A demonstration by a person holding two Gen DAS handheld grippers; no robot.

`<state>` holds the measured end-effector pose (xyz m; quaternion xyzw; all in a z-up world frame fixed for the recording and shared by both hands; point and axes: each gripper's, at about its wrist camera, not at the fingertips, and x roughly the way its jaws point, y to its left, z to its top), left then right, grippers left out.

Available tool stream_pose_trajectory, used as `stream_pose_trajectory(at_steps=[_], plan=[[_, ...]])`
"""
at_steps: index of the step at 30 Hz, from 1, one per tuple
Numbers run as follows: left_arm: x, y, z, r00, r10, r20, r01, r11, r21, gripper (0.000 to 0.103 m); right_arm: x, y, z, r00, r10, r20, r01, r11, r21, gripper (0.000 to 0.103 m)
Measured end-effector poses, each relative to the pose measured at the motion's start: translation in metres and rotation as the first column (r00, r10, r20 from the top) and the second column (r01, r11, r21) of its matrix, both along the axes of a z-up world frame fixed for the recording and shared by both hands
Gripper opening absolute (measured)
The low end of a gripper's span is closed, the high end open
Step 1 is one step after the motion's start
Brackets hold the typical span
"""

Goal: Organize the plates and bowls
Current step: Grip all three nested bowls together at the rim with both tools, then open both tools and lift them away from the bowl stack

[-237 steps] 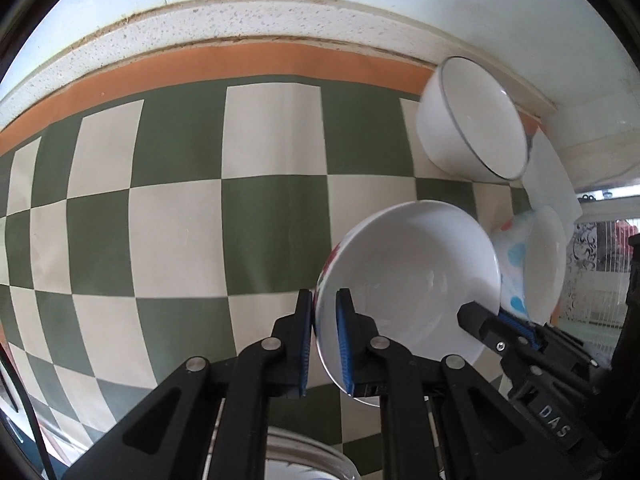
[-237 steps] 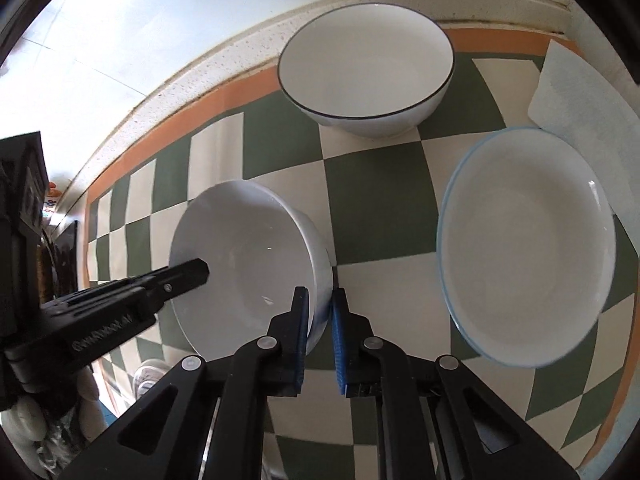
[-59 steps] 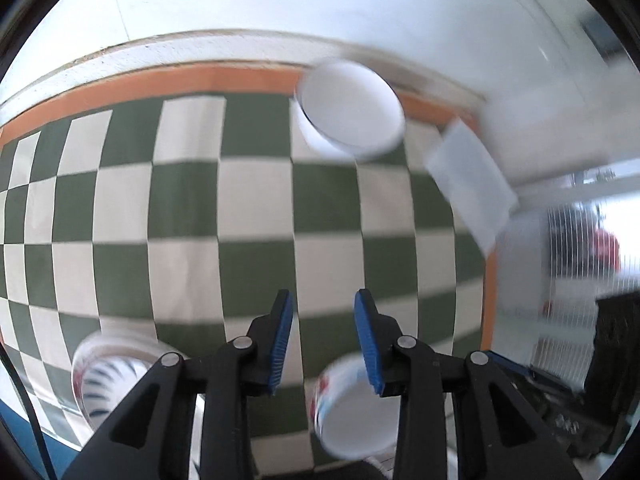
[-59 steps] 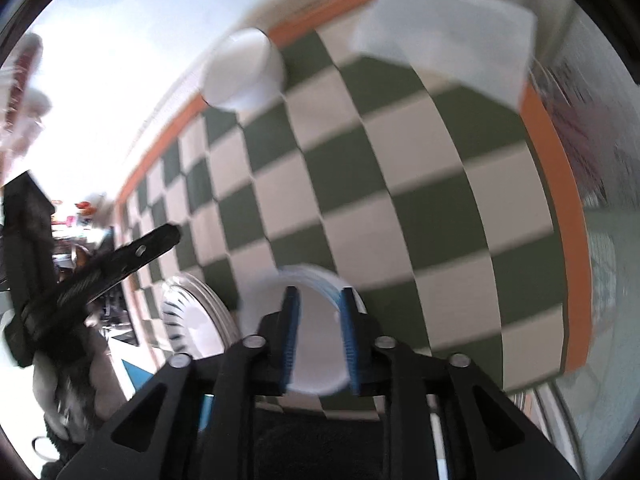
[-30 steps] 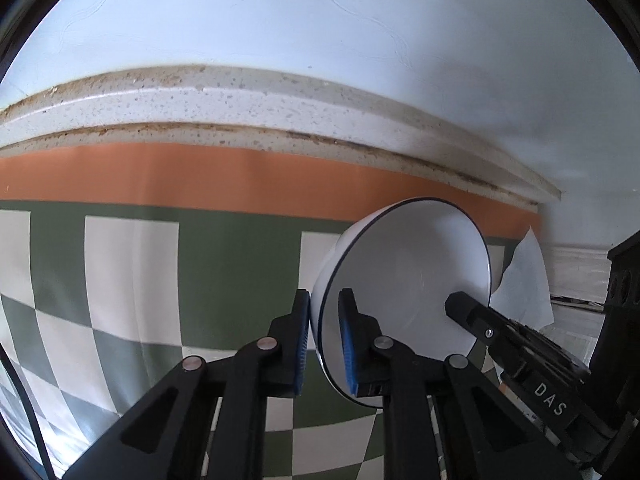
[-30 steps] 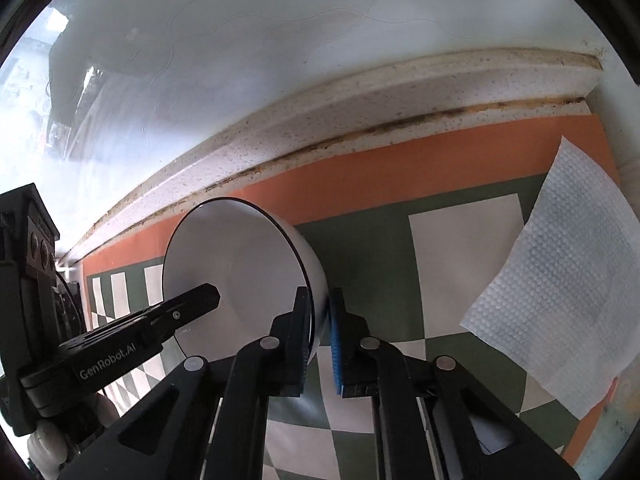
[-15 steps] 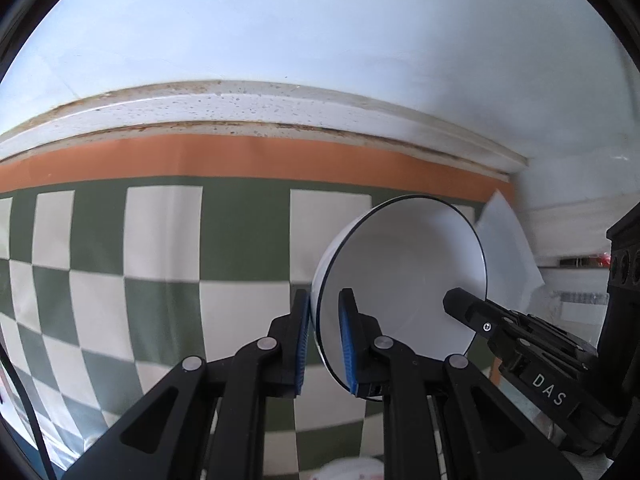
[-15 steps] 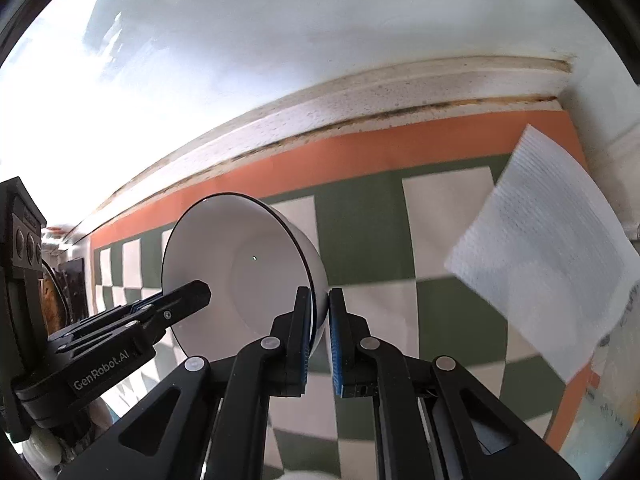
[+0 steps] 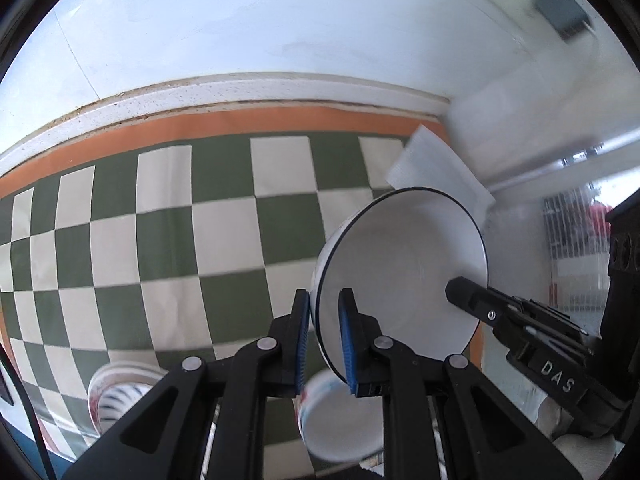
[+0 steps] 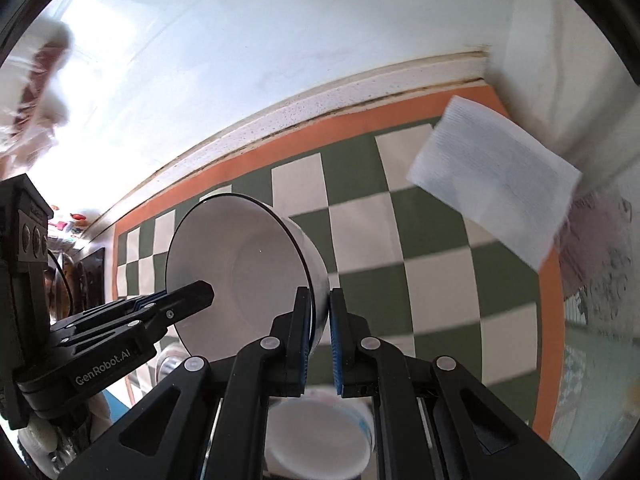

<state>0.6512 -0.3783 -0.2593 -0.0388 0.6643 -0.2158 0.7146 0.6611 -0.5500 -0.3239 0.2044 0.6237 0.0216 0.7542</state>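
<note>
A white bowl with a thin black rim (image 9: pixel 404 276) hangs in the air above the checkered tablecloth, tilted on its side. My left gripper (image 9: pixel 324 328) is shut on its near rim. My right gripper (image 10: pixel 320 320) is shut on the opposite rim of the same bowl (image 10: pixel 240 276). Each gripper shows in the other's view, at the bowl's far rim. Below the held bowl sits a stack of bowls (image 9: pixel 340 424) with red and blue marks, also in the right wrist view (image 10: pixel 320 436).
A white paper towel (image 10: pixel 496 188) lies at the back right corner, also in the left wrist view (image 9: pixel 436 168). A striped bowl (image 9: pixel 116 392) sits at the near left edge. A white wall and stone ledge (image 9: pixel 240 92) bound the table's far side.
Both grippers, still clamped on the black-rimmed bowl, have lifted it from the far wall back toward the near edge. The stacked bowls have come into view underneath.
</note>
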Motion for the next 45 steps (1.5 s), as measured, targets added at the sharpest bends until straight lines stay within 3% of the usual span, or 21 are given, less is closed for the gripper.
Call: stream_pose_trajectory(at_steps=[10,21,33,45], plan=[[-0.062,0.004,0.003,0.999,-0.049,-0.024,0.048,0.999,-0.011,0.013,-0.083,0.003,0.02,0.998,-0.06,0.008,0.06,0.998,0.012,0.01],[-0.106,0.003,-0.029,0.993,-0.085,-0.084,0.088,0.996,0.026,0.013,-0.144,0.009,-0.016,0.995,-0.069,-0.069,0.071,0.997,0.026,0.01],[-0.117,-0.004,-0.071,0.984,-0.11,-0.141,0.125,0.987,0.1,0.013,-0.15,0.013,-0.057,0.988,-0.067,-0.142,0.071,0.997,0.025,0.01],[-0.119,-0.005,-0.069,0.984,-0.13,-0.121,0.146,0.979,0.14,0.013,-0.147,0.018,-0.072,0.981,-0.046,-0.191,0.051,0.999,0.019,0.01]])
